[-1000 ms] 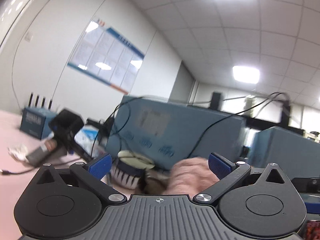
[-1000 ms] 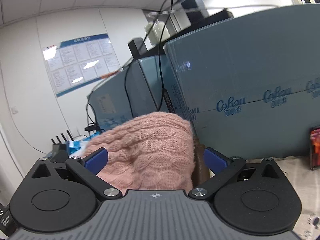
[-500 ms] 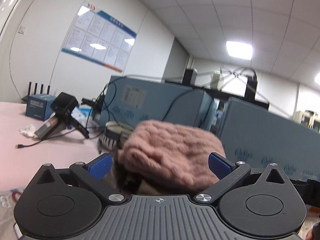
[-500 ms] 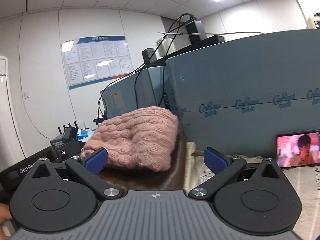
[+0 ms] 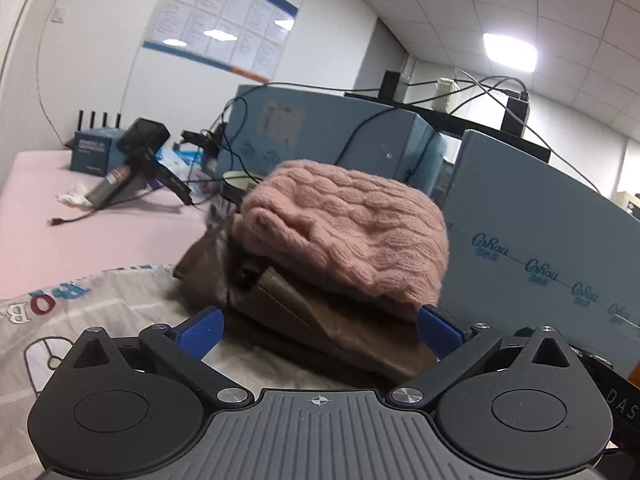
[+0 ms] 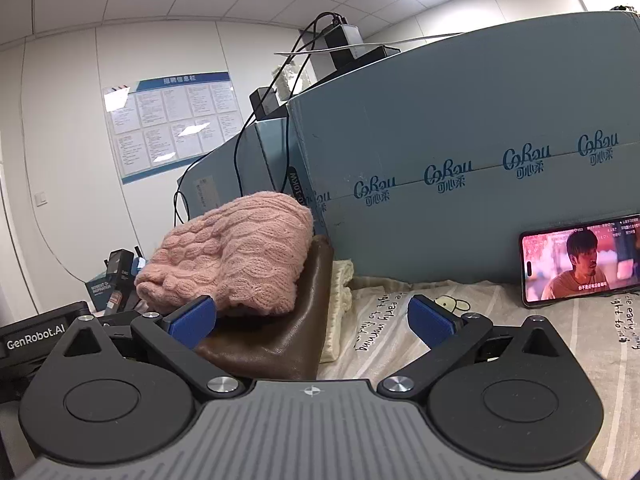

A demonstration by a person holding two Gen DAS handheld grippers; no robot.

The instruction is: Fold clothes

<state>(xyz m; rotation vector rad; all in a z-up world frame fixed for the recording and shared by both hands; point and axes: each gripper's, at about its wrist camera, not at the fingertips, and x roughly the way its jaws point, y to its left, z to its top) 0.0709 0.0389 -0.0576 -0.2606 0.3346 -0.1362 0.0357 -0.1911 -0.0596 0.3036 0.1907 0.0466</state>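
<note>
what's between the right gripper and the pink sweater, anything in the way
Nothing visible. The open right gripper faces the pink sweater directly; it lies folded on the brown garment, and only that garment's front edge lies below the line of approach.

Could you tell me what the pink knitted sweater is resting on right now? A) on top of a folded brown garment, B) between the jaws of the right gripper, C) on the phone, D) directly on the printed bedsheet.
A: the pink knitted sweater lies folded on top of the brown garment, which sits on the printed sheet; both grippers stand open and hold nothing.
</note>
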